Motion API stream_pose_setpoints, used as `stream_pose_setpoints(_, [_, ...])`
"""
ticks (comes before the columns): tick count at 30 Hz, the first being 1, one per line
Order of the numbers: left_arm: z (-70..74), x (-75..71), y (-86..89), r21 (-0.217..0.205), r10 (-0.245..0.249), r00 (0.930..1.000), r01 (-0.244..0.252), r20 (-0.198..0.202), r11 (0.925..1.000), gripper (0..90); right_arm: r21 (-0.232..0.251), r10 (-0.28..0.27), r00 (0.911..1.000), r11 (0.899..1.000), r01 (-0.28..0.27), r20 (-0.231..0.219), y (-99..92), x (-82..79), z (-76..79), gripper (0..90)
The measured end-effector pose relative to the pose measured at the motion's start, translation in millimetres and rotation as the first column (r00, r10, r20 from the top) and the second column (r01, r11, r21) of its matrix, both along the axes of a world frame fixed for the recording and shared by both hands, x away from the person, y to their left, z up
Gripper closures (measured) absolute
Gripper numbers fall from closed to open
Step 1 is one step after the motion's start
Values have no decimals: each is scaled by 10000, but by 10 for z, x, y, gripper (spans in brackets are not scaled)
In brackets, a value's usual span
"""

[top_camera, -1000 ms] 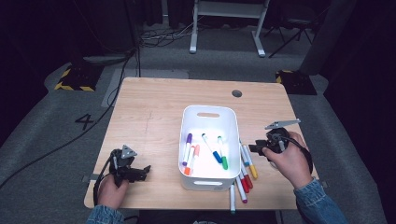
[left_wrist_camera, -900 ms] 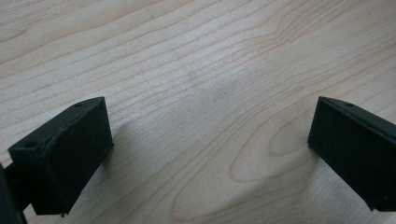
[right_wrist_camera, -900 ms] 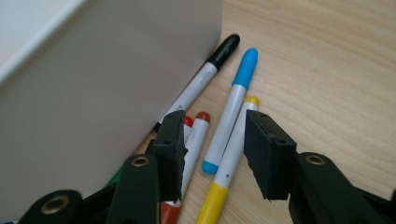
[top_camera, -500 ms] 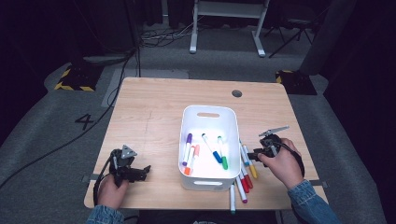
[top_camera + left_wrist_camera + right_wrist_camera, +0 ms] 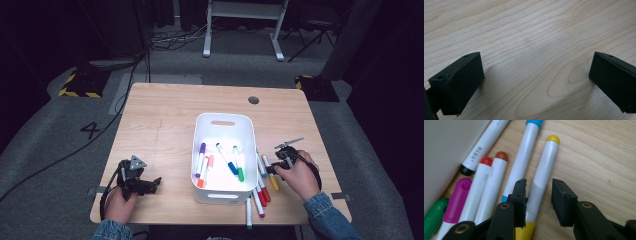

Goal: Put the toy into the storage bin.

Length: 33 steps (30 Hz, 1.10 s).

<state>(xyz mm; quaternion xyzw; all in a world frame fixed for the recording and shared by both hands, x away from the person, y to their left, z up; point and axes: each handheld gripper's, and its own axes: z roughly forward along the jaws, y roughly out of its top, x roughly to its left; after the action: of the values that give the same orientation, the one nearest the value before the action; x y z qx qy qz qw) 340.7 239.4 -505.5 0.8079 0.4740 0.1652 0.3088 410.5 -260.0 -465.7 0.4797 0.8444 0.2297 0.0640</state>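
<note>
A white bin (image 5: 222, 121) stands mid-table and holds several markers, among them purple (image 5: 201, 157), orange (image 5: 205, 171), blue (image 5: 227, 159) and green (image 5: 238, 163). More markers lie on the table along the bin's right side. My right gripper (image 5: 272, 168) is low over them. In the right gripper view its jaws (image 5: 539, 188) straddle a yellow-capped marker (image 5: 549, 157): the left jaw touches the barrel and a small gap shows at the right jaw. My left gripper (image 5: 152, 184) rests near the front left, wide open (image 5: 536, 72) over bare wood.
Beside the yellow marker lie a blue-capped one (image 5: 525, 155), a red (image 5: 477, 185), an orange-brown (image 5: 495, 180), a magenta (image 5: 456, 197), a green (image 5: 434, 216) and a black-tipped one (image 5: 484, 143) against the bin wall (image 5: 446, 142). A cable hole (image 5: 253, 100) is at the back right.
My right gripper has come down and toward the person, from above the table's right edge onto the markers beside the bin. The left gripper has stayed put.
</note>
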Motion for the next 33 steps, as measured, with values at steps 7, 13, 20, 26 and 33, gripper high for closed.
stream_pose_setpoints(7, [-1,-1,-1,-29,-10,10000,10,-26,10000,0,-76,-842,9955,9964,840,-433,-81,22,-20,764])
stream_pose_setpoints(13, [0,0,0,-1,0,10000,0,1,10000,0,-160,-1008,9940,9948,1002,-417,-80,22,-14,769])
stream_pose_setpoints(20, [0,0,0,-3,2,10000,-2,1,10000,0,88,-968,9950,9952,970,-234,-92,13,42,769])
stream_pose_setpoints(26, [0,-1,-1,-16,0,10000,0,-13,10000,0,475,-937,9956,9945,937,-19,-101,-15,168,769])
stream_pose_setpoints(33, [0,-1,-1,-23,-4,10000,4,-20,10000,0,924,-810,9963,9927,779,299,-110,-49,326,769])
